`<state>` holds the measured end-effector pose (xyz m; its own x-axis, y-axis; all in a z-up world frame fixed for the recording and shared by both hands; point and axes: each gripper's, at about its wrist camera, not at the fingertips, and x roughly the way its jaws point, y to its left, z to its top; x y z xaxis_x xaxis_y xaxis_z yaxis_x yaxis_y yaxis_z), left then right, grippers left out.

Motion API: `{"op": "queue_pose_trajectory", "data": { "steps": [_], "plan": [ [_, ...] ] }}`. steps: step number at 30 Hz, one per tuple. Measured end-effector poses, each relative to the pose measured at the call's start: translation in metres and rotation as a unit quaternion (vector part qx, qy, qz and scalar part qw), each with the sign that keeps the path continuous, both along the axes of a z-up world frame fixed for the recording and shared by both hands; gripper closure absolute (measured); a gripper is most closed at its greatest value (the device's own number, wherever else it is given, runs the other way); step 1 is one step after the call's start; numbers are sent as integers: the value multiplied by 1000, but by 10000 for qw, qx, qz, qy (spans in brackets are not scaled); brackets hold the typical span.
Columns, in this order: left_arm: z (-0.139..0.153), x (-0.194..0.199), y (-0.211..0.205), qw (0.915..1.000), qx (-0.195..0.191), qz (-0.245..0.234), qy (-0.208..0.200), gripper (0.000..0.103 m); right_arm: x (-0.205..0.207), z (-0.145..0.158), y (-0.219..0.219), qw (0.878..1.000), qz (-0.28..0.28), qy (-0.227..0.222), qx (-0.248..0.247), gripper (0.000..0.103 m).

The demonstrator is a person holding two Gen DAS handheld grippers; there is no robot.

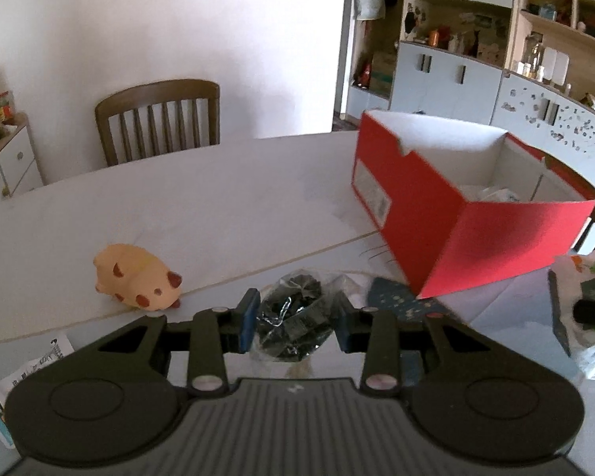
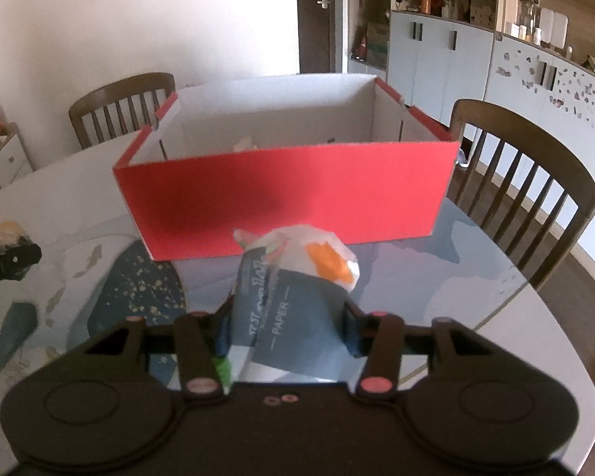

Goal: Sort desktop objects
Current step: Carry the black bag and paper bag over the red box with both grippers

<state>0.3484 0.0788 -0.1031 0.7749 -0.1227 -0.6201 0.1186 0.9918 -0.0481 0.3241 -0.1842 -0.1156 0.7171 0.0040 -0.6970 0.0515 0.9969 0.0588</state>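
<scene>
My left gripper point(image 1: 295, 327) is shut on a clear plastic bag of black parts point(image 1: 293, 323), held just above the table. An orange toy pig point(image 1: 137, 282) lies on the table to its left. The red open box point(image 1: 448, 214) stands ahead to the right, with some items inside. My right gripper point(image 2: 287, 327) is shut on a tissue pack point(image 2: 293, 293) with blue "PAPER" wrapping and an orange patch. It holds the pack in front of the red box's point(image 2: 285, 194) near wall. The right gripper also shows at the right edge of the left wrist view point(image 1: 593, 313).
A paper leaflet point(image 1: 27, 380) lies at the table's front left. A patterned blue mat point(image 2: 139, 293) covers the table point(image 1: 178, 198) near the box. Wooden chairs stand behind point(image 1: 158, 119) and to the right point(image 2: 523, 182). Cabinets and shelves point(image 2: 456, 39) line the back wall.
</scene>
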Motion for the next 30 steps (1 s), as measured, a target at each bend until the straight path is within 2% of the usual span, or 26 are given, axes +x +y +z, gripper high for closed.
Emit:
{"op": "queue_pose_trajectory", "data": {
  "steps": [17,30],
  "plan": [
    [55,-17,-54,9993,-107,-358,-44,66,-10,57,-9,9989,357,-282,61,52],
    [85,-7,-93,9984,-149,-523,-122,66,2,92,-28,9963,663,-532,78,52]
  ]
}}
